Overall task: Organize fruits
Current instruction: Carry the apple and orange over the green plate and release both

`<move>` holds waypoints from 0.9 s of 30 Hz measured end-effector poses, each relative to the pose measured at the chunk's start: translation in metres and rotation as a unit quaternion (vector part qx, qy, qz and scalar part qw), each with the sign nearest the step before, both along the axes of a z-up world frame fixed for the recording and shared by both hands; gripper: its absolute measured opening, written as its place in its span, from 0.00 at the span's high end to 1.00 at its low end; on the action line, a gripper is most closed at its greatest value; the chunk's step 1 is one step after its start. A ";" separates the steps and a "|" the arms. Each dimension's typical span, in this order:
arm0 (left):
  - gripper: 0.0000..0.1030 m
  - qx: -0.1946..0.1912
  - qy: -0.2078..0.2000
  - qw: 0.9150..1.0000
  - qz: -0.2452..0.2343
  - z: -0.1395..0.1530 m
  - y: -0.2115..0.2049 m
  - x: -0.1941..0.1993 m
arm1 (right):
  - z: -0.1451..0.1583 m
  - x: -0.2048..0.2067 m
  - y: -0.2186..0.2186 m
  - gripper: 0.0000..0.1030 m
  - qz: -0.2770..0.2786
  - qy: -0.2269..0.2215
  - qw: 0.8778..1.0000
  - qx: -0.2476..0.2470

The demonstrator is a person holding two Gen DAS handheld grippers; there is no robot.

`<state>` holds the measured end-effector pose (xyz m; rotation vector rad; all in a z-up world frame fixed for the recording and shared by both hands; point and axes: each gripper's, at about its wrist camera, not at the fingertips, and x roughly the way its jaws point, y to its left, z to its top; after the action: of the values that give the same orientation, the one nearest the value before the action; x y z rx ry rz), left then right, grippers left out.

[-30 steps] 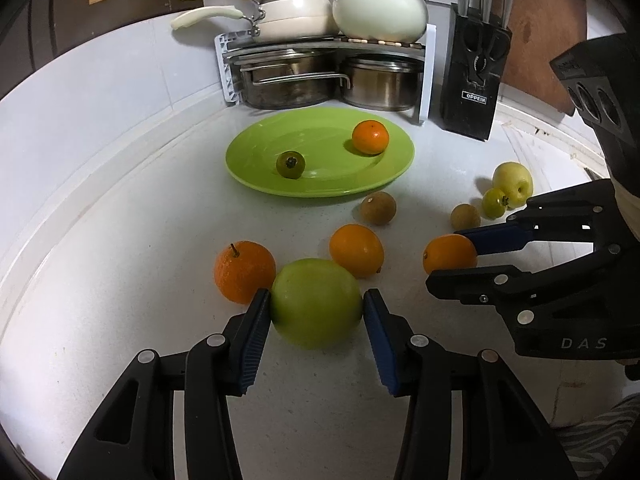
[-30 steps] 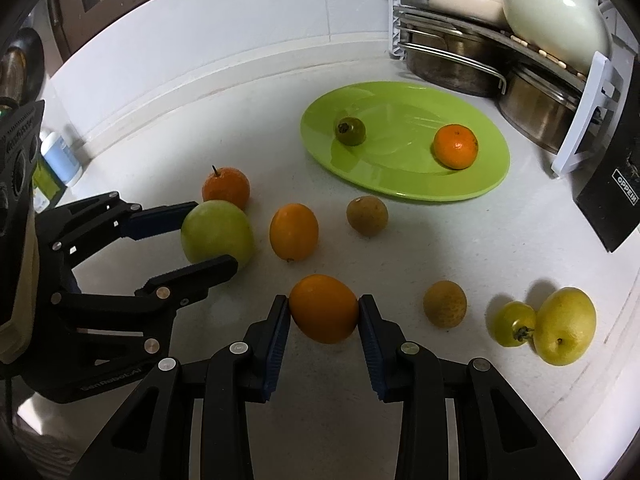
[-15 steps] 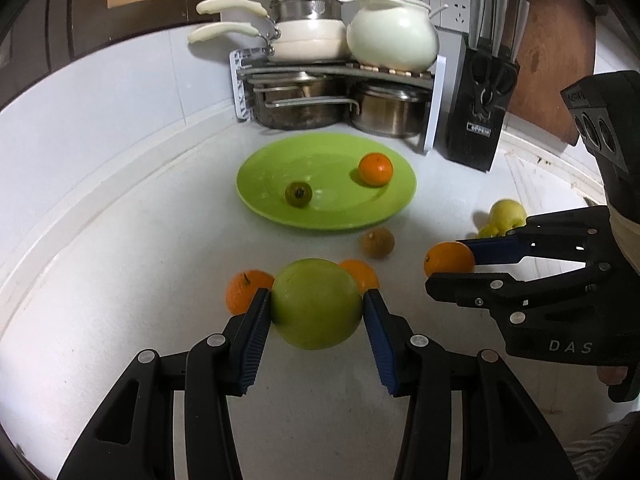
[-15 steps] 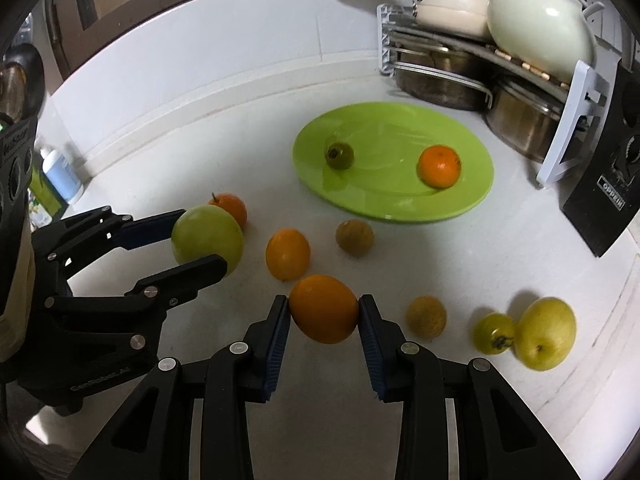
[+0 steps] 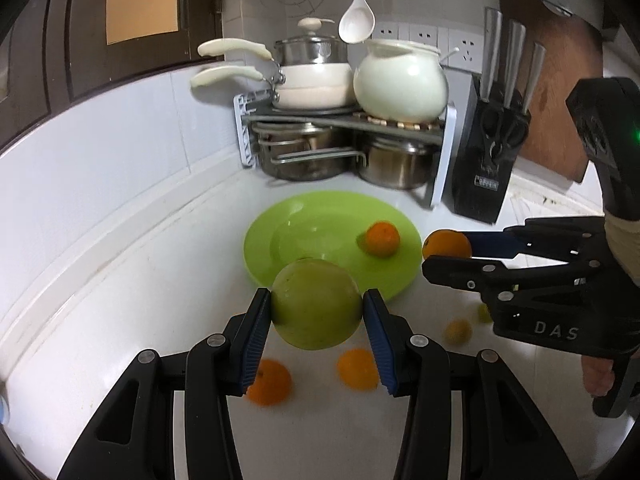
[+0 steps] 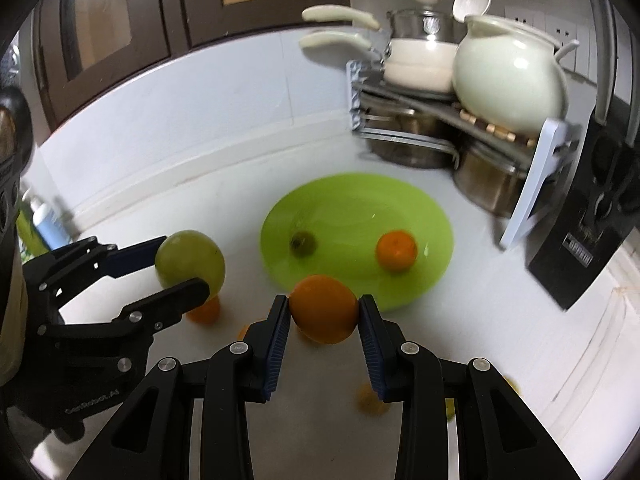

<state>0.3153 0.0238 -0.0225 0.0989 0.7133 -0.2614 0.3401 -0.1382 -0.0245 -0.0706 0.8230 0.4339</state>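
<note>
My left gripper (image 5: 316,312) is shut on a big green apple (image 5: 316,304) and holds it in the air just short of the green plate (image 5: 280,240). My right gripper (image 6: 324,316) is shut on an orange (image 6: 324,308), also raised, near the plate's (image 6: 432,216) front rim. The plate holds a tangerine (image 6: 396,250) and a small dark green fruit (image 6: 303,242). In the left wrist view the right gripper (image 5: 448,254) shows with its orange (image 5: 447,244). In the right wrist view the left gripper (image 6: 176,264) shows with the apple (image 6: 190,262).
Loose fruit lies on the white counter below: two oranges (image 5: 270,382) (image 5: 357,368) and smaller yellow fruits (image 5: 458,332). A pot rack (image 5: 344,140) with pans and a white pot stands behind the plate. A black knife block (image 5: 488,168) stands at its right.
Both grippers have lifted their fruit off the counter and moved forward towards the plate. The loose fruit on the counter now lies below and behind them.
</note>
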 end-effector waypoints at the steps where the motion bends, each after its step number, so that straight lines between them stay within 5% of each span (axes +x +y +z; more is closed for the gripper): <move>1: 0.55 -0.003 -0.001 1.000 0.001 0.003 0.000 0.004 | 0.002 0.005 -0.001 0.65 -0.003 -0.001 1.000 0.000; 16: 0.55 -0.022 0.020 1.000 0.010 0.020 0.006 0.074 | 0.012 0.071 -0.002 0.65 -0.017 -0.009 1.000 -0.022; 27: 0.55 -0.018 0.070 0.997 0.004 -0.004 0.011 0.134 | -0.004 0.121 0.008 0.65 -0.021 0.029 0.998 -0.043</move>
<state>0.4489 0.0350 -0.0263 0.0439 0.8473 -0.2754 0.4610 -0.1307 -0.0287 -0.1203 0.8981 0.3632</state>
